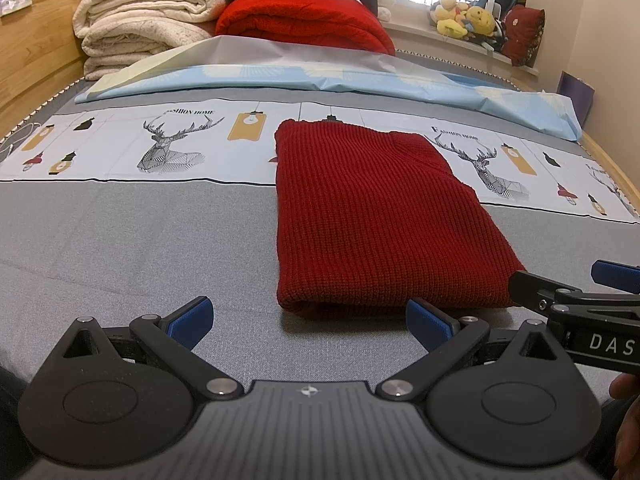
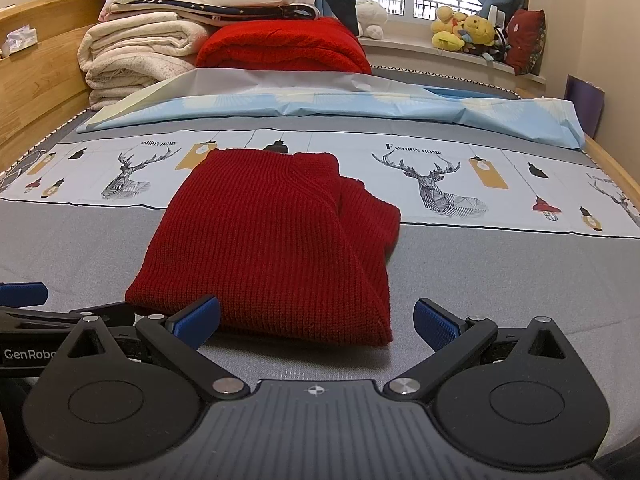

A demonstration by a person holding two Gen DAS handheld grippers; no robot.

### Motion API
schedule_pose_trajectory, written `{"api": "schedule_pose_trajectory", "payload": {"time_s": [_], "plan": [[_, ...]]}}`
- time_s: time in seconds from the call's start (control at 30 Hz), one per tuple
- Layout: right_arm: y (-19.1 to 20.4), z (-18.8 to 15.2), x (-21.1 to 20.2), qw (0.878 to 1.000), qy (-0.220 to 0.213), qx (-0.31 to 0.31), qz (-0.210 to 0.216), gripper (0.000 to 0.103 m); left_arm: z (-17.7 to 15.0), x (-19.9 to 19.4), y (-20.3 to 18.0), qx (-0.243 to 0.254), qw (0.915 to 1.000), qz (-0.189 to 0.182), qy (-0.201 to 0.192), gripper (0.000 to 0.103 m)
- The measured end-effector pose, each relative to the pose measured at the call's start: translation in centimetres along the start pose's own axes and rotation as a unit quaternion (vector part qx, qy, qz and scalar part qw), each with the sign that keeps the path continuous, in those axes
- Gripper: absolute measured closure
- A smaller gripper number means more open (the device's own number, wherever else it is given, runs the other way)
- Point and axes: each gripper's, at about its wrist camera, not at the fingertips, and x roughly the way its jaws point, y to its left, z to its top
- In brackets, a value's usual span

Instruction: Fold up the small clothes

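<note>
Red ribbed-knit sweater, already folded into a thick, long rectangle, lies flat on the grey woven bed cover, its far end reaching onto the pale printed band of stags and lanterns; I'd judge it sits in the open middle of the bed so both tools can reach its near hem. The bed itself is the biggest thing here, framed by a pale wooden side rail, and the bulky bedding has been pushed to the far end, likely to leave a flat working space: a stack of cream fleecy blankets, a plush bright-red folded blanket, and a light blue smooth sheet lying rumpled across the width. On the window ledge sits a heap of yellow soft toys. The sweater's knit is coarse and springy, with a rounded, doubled near edge, and in the right wrist view a tucked layer bulges out along its right side, so the fold looks loose there. Left gripper, black plastic with blue textured pads, hovers low before the near hem with its jaws spread wide and holding nothing. Right gripper is just beside it, likewise gaping and empty, its left pad close by the hem; whether it touches the wool I cannot tell. Both seem poised to pinch the near edge for another fold.
</note>
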Motion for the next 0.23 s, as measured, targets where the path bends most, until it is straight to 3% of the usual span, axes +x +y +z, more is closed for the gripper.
{"api": "schedule_pose_trajectory", "payload": {"time_s": [0.23], "plan": [[-0.01, -0.01, -0.02, 1.0, 0.0, 0.0, 0.0, 0.001, -0.11, 0.07, 0.02, 0.001, 1.0, -0.002, 0.002, 0.001]]}}
